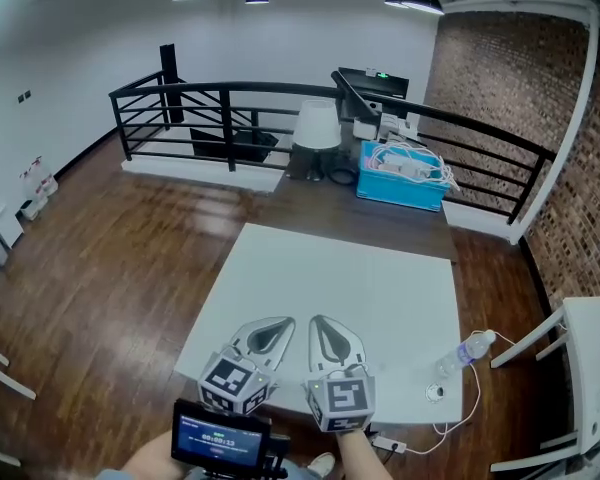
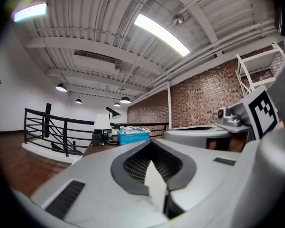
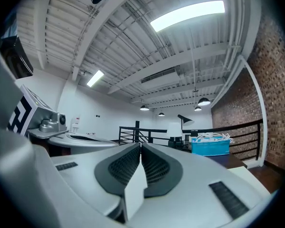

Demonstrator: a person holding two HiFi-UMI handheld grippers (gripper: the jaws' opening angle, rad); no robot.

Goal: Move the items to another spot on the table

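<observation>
Your left claw [image 1: 286,322] and right claw [image 1: 317,320] sit side by side over the near edge of the white tabletop [image 1: 340,273], both pointing level toward its far side. They are close together but apart. In the left gripper view your left claw is clenched, tips met, with nothing between the jaws. In the right gripper view your right claw is clenched too, dark pads pressed flat together and empty.

The bottle [image 1: 468,352] lies on its side at the tabletop's right edge, well to the right of your right claw and untouched. Its cap end points away from you and outward; you cannot tell from the head view whether it rests wholly on the surface. Just nearer you than the bottle, by the near right corner, is a small round thing [image 1: 435,393] with a white cable [image 1: 450,423] looping off the edge.

Beyond the tabletop stands a dark desk [image 1: 320,203] carrying a lamp [image 1: 317,126] and a blue box [image 1: 400,183] with white cords on top. A black railing [image 1: 220,93] runs behind it.
</observation>
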